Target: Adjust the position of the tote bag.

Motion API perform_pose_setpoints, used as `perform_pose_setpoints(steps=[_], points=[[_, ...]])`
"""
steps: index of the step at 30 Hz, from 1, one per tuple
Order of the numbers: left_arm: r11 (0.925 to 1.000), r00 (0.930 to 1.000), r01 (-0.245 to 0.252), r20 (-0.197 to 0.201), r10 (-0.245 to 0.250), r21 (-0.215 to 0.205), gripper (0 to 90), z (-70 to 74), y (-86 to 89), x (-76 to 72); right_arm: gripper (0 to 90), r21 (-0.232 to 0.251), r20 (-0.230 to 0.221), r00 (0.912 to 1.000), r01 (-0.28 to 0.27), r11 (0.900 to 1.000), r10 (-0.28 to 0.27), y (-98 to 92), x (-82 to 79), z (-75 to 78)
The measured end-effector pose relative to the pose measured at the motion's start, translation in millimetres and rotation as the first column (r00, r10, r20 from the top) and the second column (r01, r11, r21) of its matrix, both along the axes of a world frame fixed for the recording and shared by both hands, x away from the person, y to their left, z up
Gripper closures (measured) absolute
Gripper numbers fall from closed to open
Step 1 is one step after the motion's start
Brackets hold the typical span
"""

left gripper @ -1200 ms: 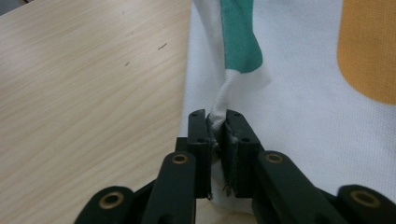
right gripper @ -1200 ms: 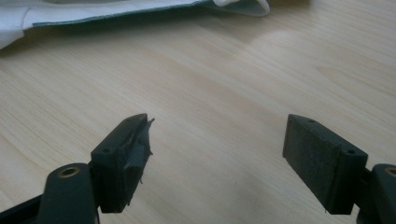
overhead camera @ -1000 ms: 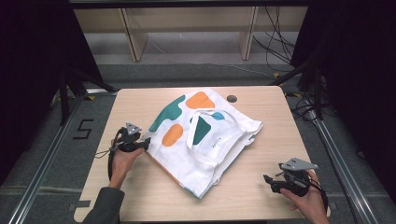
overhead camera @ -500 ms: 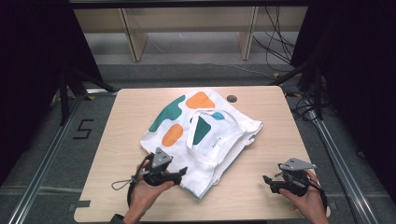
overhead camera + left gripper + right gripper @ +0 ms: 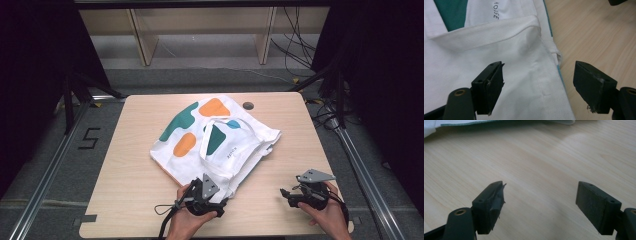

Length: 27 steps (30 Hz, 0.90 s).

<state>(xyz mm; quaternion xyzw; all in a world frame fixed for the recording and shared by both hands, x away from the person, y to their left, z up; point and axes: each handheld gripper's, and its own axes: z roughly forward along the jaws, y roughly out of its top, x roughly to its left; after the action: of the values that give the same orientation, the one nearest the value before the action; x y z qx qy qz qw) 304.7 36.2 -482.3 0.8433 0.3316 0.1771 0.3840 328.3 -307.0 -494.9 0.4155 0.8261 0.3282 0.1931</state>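
My left gripper (image 5: 215, 197) has swung from the left side of the tote bag (image 5: 215, 140) to its near corner within the last second, and now sits at the bag's front edge on the worktop (image 5: 125, 165). Its jaws stand wide apart, straddling the white canvas: in the left gripper view one jaw hangs over the cloth beside the folded strap (image 5: 486, 35), the other over bare wood just past the bag's seamed edge. Nothing is pinched yet.

The tote bag lies rumpled across the middle of the worktop, printed with teal and orange shapes, its handles looped on top. My right gripper (image 5: 295, 196) has not moved; it rests well apart from the bag, off its near right corner, jaws also spread, with plain wood beneath them in the right gripper view and a sliver of the bag's hem at the far edge.

I judge the shift as lining up a grab on the near corner; closing on that edge looks like the next call, with the right gripper free to take the opposite side.
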Motion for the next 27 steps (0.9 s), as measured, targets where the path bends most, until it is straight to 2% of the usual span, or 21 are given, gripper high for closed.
perform_pose_setpoints(steps=[1,2,4,5,6,7,8,9,10,11,13,14,16,19,22,25,27], points=[[1.0000,1.0000,0.000,0.000,0.000,0.000,25.2,0.0,0.0,0.0,23.6,-0.001,-0.003,1.0000,0.002,1.000,-0.002,-0.3,-0.4,-0.1],[0.9997,1.0000,-0.001,-0.002,0.001,0.023,25.2,-0.6,-0.2,0.2,23.6,-0.001,-0.003,1.0000,0.002,1.000,-0.002,-0.3,-0.4,-0.1],[0.9993,0.9999,-0.012,0.001,0.012,0.036,28.0,-2.9,-2.2,0.3,23.6,0.010,-0.006,0.9999,0.015,1.000,-0.015,1.7,-0.2,-0.1],[0.9989,0.9999,-0.005,0.015,0.004,0.047,28.0,-3.7,-1.7,1.3,23.6,0.010,-0.006,0.9999,0.015,1.000,-0.015,1.7,-0.2,-0.1],[0.9991,0.9995,-0.023,0.022,0.022,0.036,28.5,-5.6,-1.7,1.7,23.5,0.010,-0.029,0.9993,0.026,1.000,-0.025,3.1,-1.9,0.6],[0.9981,0.9991,-0.012,0.042,0.009,0.060,29.1,-5.5,0.0,3.5,23.6,0.005,-0.017,0.9997,0.017,1.000,-0.017,2.5,-1.6,0.6],[0.9976,0.9994,-0.020,0.030,0.019,0.067,28.9,-5.7,0.1,2.7,23.6,0.010,-0.023,0.9995,0.021,1.000,-0.021,3.0,-2.1,1.3],[0.9980,0.9993,-0.034,0.017,0.033,0.053,28.0,-7.0,-0.8,2.1,23.6,0.005,-0.013,0.9998,0.013,1.000,-0.013,2.5,-1.1,0.3],[0.9983,0.9993,-0.033,0.021,0.032,0.049,28.1,-7.7,-1.4,1.2,23.6,0.018,-0.030,0.9991,0.032,0.999,-0.032,4.4,-2.9,0.4],[0.9982,0.9990,-0.036,0.026,0.035,0.049,28.9,-8.1,-4.1,-0.6,23.6,0.005,-0.014,0.9999,0.008,1.000,-0.008,2.4,-0.5,0.2],[0.9961,0.9989,-0.015,0.046,0.011,0.087,29.8,-9.3,-7.1,-2.1,23.6,0.003,-0.014,0.9999,0.007,1.000,-0.007,2.2,-0.8,0.1],[0.9956,0.9986,-0.021,0.051,0.016,0.091,30.1,-11.3,-8.1,-2.1,23.6,-0.002,0.000,1.0000,-0.005,1.000,0.005,1.1,0.0,-0.4],[0.9948,0.9982,-0.019,0.058,0.013,0.100,32.0,-11.9,-4.5,-1.3,23.6,-0.005,-0.011,0.9999,-0.010,1.000,0.010,1.3,0.9,0.1],[0.9973,0.9986,-0.026,0.048,0.023,0.069,31.9,-11.3,2.1,0.0,23.5,0.004,-0.012,0.9999,0.001,1.000,-0.001,3.1,-0.8,-0.2],[0.9955,0.9979,-0.021,0.063,0.015,0.093,37.3,-9.7,9.2,-4.8,23.6,0.009,-0.014,0.9999,-0.001,1.000,0.002,2.6,0.1,0.1],[0.9953,0.9971,-0.012,0.075,0.005,0.096,44.9,-6.8,18.5,-8.5,23.6,0.008,-0.015,0.9998,0.009,1.000,-0.009,2.9,-1.6,0.1],[0.9976,0.9980,-0.018,0.062,0.014,0.067,48.1,-5.0,25.0,-9.8,23.5,0.015,-0.022,0.9996,0.020,1.000,-0.019,3.7,-1.9,0.5]])
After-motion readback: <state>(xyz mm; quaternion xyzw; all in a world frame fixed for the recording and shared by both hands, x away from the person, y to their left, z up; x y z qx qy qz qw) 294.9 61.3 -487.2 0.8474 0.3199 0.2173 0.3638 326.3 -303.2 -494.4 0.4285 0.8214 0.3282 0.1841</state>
